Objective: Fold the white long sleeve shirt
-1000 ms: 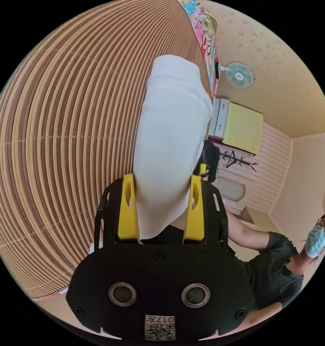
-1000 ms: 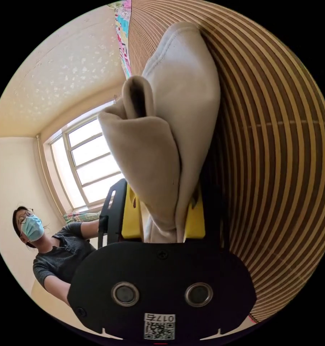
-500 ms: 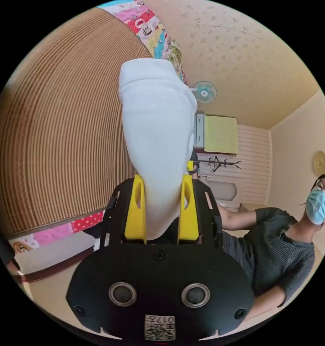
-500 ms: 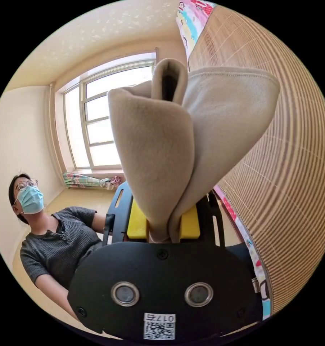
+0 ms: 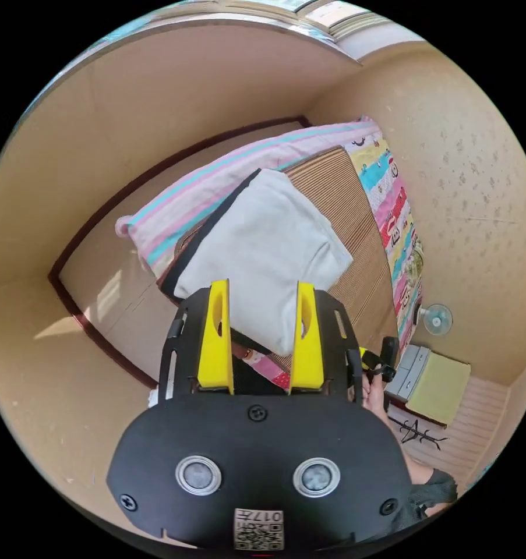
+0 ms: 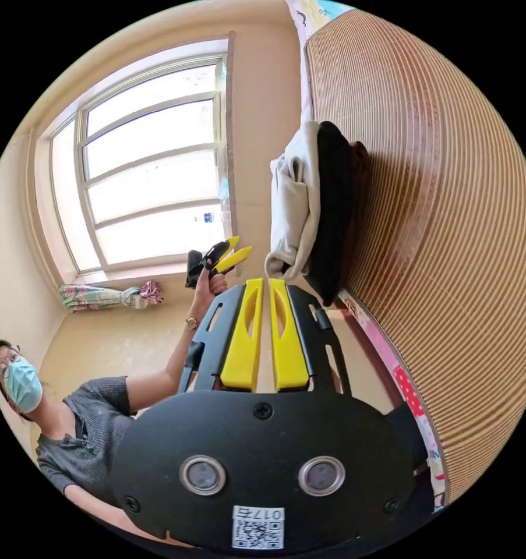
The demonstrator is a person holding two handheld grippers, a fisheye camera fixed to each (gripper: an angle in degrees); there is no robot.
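Two grippers are clear of the cloth and holding nothing. Nearest in the right gripper view, the right gripper (image 6: 263, 285) has its yellow jaws drawn almost together with only a thin slit between them, nothing in it. Just past it a hand (image 6: 212, 283) lifts the left gripper (image 5: 257, 291), its jaws spread apart and bare; in the left gripper view the shirt shows through that gap but lies beyond it, untouched. I'd say both are held off like this because the fold is done and the bundle has been set down.

Farther on, the white long sleeve shirt (image 5: 265, 256) sits as a thick, compact folded rectangle, soft rounded edges, no sleeve trailing loose. It rests on top of a black folded garment (image 6: 332, 204), stacked at the near edge of the striped mat (image 6: 449, 233) covering the bed, with the patterned sheet (image 5: 399, 218) running along the far side
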